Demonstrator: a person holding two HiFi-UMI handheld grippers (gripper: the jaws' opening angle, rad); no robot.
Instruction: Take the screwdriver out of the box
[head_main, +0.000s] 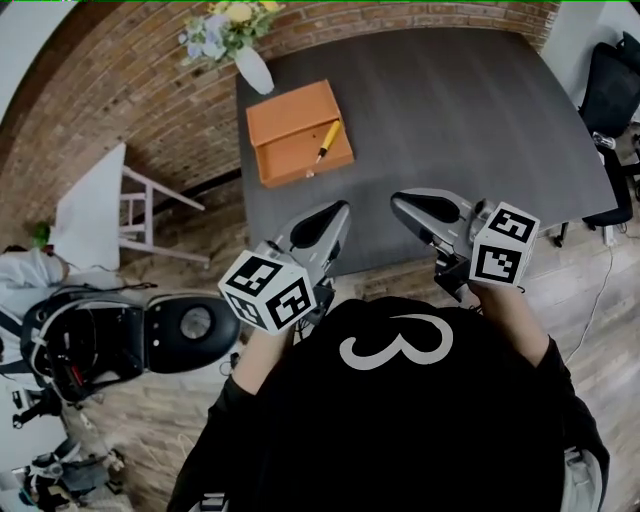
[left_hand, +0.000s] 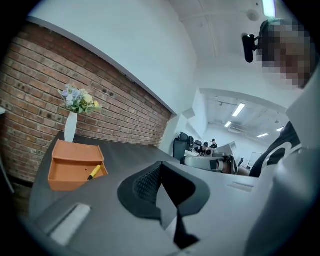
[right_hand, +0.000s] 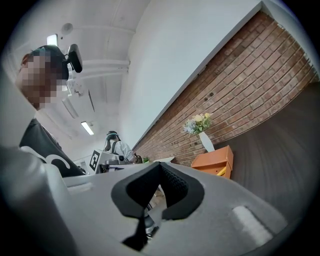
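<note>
Both grippers are held out level over the near edge of the table, side by side and apart from each other. The left gripper (head_main: 338, 211) has its jaws together with nothing between them, and its own view shows the ribbed pads meeting at the tips (left_hand: 160, 164). The right gripper (head_main: 398, 201) looks the same: jaws together and empty, pads meeting in its own view (right_hand: 159, 164). Each carries a marker cube, the left cube (head_main: 268, 290) and the right cube (head_main: 505, 245), close to the person's black shirt (head_main: 390, 420) at the near side of the head view.

Beyond them, the dark grey table (head_main: 460, 120) stretches away to a brick wall (head_main: 140, 100) on its far and left sides. A white chair (head_main: 95, 205) stands off the table's left edge, and a black office chair (head_main: 612, 85) stands to the right.

On the far left part of the table sits the orange box (head_main: 290, 112), open on top, with a raised back wall on its far side. It is well apart from both grippers. A white vase of flowers (head_main: 252, 68) stands just beyond the box, at the table's far left corner.

Inside the box, towards its right side, the screwdriver (head_main: 328, 142) lies at a slant, its yellow handle pointing far-right and its thin tip reaching the near rim. Both gripper views show it there too (left_hand: 94, 172) (right_hand: 220, 171).
</note>
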